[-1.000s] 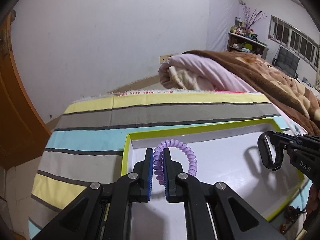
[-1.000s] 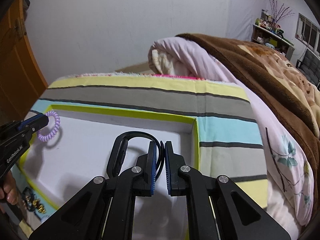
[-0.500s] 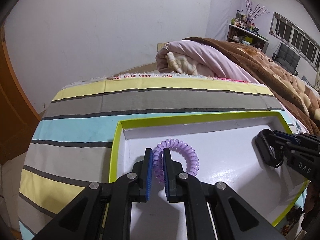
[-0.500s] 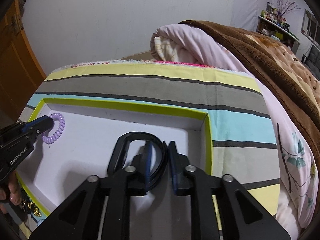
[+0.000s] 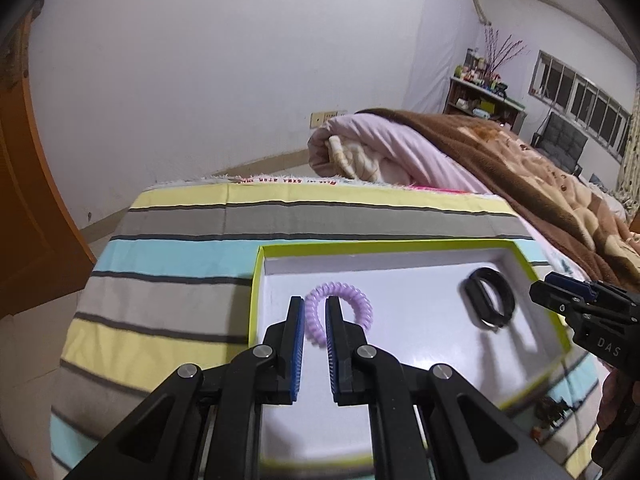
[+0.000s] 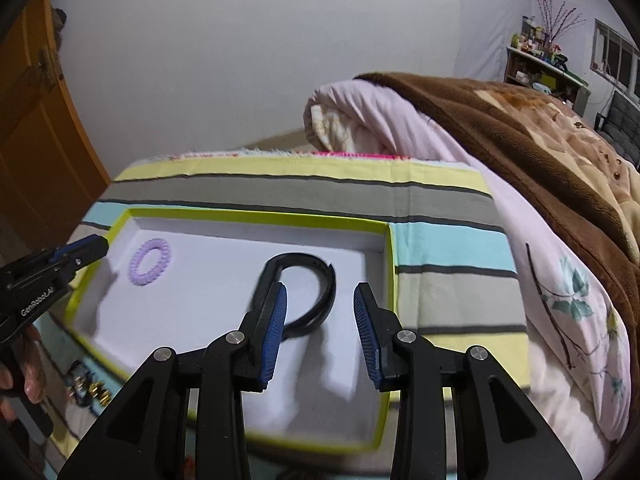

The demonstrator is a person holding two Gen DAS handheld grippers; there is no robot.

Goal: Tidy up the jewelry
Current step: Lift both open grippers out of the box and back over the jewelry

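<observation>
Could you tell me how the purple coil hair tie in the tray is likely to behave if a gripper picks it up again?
The hair tie is a thin spiral coil, so it will probably stretch and squash rather than stay stiff. It looks small and hollow, so likely very light. Lying flat on the tray, it seems unlikely to roll.

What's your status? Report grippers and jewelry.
Right gripper opening, black band lying loose in tray. Left gripper slightly open, purple coil lying in tray. Nothing in the way.

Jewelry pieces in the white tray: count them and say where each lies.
2. The purple spiral band lies near the tray's left end; the black band lies toward its right end.
</observation>
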